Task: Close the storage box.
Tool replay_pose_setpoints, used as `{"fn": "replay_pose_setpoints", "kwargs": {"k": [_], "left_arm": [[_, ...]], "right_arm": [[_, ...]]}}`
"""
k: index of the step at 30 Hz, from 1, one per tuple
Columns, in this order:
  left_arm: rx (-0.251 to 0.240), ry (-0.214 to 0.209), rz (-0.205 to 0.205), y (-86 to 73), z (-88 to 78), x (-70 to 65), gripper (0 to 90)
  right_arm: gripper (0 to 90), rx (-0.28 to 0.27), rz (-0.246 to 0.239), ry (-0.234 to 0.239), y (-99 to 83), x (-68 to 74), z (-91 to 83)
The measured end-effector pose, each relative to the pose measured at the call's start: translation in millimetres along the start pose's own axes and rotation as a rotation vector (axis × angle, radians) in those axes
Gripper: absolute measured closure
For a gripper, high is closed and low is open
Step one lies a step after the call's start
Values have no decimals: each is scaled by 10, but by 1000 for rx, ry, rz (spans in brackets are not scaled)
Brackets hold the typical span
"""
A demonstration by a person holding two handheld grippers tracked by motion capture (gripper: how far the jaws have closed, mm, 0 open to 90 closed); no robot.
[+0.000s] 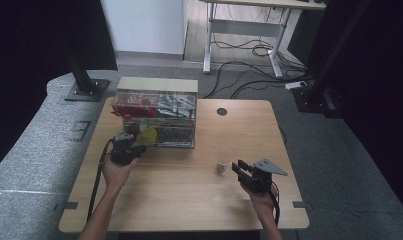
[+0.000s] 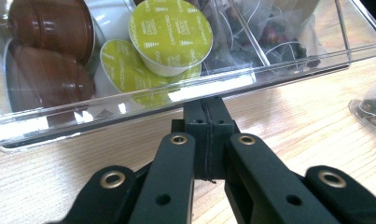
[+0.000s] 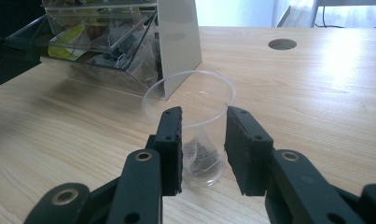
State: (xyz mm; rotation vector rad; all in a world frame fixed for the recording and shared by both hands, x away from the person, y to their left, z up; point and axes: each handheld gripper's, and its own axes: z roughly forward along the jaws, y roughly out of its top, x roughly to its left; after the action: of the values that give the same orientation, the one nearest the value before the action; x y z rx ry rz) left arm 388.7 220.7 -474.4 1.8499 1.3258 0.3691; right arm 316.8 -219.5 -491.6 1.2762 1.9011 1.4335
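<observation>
1. Wooden table [image 1: 189, 195] carried a clear drawer organizer [image 1: 156, 119] toward its back left.
2. Left gripper [image 2: 208, 122], jaws pressed together, met the organizer's pulled-out drawer [image 2: 185, 91] front.
3. Plastic cup [image 3: 194, 135], right of the organizer, stood between the parted right gripper [image 3: 203, 149] jaws.

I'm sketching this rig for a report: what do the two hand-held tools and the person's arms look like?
Both tools are black. The left tool trails a black cable along the forearm. The right tool carries a grey three-cornered plate on top, and a black cable loops by the wrist. Up close, the jaws are flat black blocks on linked black arms with brass-coloured rivets. Both forearms are bare, with no sleeves in sight.
</observation>
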Motion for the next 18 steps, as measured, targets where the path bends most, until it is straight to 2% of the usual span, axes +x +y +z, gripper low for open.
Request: {"fn": "replay_pose_setpoints", "kwargs": {"k": [12,15,18], "left_arm": [[31,-24,-14,-81,111,28,900],[9,-31,-19,-75,101,31,900],[13,-31,-18,-62,99,34,900]], "right_arm": [[662,-4,2,3,3,-6,-5],[661,-2,3,1,1,-12,-4],[661,-1,3,-1,-3,-14,0]]}}
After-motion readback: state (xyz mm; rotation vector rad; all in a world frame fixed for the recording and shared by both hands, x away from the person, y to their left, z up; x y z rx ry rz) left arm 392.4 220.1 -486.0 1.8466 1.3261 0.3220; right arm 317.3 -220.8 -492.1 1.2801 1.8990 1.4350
